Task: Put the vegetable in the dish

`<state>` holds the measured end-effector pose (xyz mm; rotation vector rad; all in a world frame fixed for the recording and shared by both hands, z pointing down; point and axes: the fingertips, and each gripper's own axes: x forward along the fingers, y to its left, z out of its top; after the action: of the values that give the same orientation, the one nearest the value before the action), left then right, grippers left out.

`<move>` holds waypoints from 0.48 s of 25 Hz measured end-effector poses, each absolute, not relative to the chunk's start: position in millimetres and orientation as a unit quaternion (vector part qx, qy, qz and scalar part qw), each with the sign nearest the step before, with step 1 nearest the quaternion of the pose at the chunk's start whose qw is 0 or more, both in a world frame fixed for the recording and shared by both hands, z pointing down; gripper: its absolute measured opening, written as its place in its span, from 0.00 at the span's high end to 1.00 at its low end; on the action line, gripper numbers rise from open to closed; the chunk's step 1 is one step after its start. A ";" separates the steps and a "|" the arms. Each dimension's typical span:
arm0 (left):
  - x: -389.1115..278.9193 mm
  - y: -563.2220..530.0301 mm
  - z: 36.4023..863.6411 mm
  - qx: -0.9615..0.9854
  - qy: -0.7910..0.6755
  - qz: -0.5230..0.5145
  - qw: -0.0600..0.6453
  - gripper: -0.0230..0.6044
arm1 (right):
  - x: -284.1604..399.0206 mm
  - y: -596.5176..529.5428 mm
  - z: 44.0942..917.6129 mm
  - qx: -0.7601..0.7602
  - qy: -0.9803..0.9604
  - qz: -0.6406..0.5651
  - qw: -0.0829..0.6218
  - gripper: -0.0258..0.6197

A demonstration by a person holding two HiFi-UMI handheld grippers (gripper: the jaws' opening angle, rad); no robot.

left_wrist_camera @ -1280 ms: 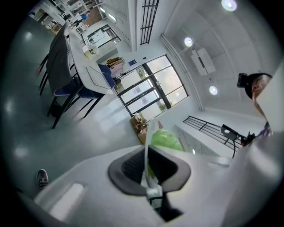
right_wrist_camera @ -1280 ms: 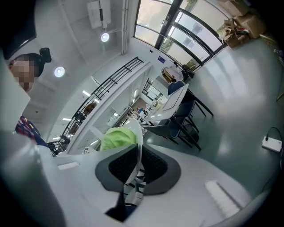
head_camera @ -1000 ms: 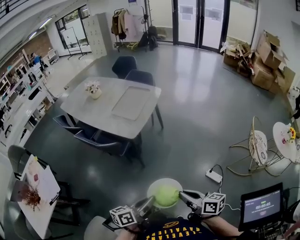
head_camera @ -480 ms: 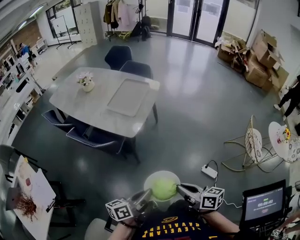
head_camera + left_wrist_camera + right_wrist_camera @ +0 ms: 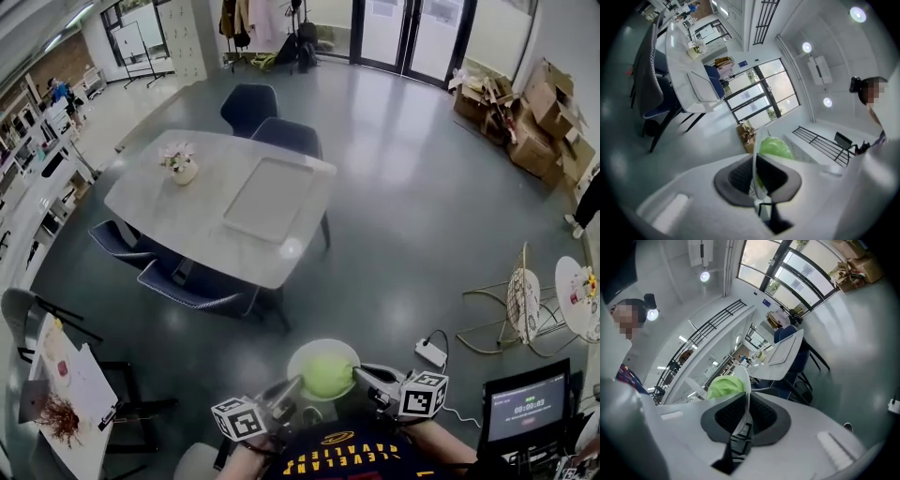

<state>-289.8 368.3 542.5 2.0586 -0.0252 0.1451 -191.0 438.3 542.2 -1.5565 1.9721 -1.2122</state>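
Above floor, left tongs (image 5: 291, 387) and right tongs (image 5: 362, 374) each clamp dish (image 5: 322, 345) rim; vegetable (image 5: 327, 375) inside.

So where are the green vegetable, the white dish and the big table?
green vegetable (image 5: 328, 375): head view, middle of its top.
white dish (image 5: 322, 345): head view, far rim.
big table (image 5: 178, 217): head view, bare top, left half.
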 end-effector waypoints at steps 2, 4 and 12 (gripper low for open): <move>-274.5 352.8 540.3 0.858 -0.022 0.057 0.511 0.94 | -174.2 420.4 540.7 -0.541 0.704 -0.426 0.173 0.91; -257.5 338.0 538.2 0.860 -0.030 0.054 0.507 0.94 | -156.3 404.4 539.4 -0.532 0.712 -0.426 0.172 0.91; -168.3 295.0 526.0 0.860 -0.054 0.051 0.505 0.94 | -64.0 355.7 530.3 -0.514 0.722 -0.429 0.174 0.91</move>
<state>-168.3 295.0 526.0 2.0744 -0.1292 0.1228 -64.0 355.7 530.3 -1.4577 2.0472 -1.2162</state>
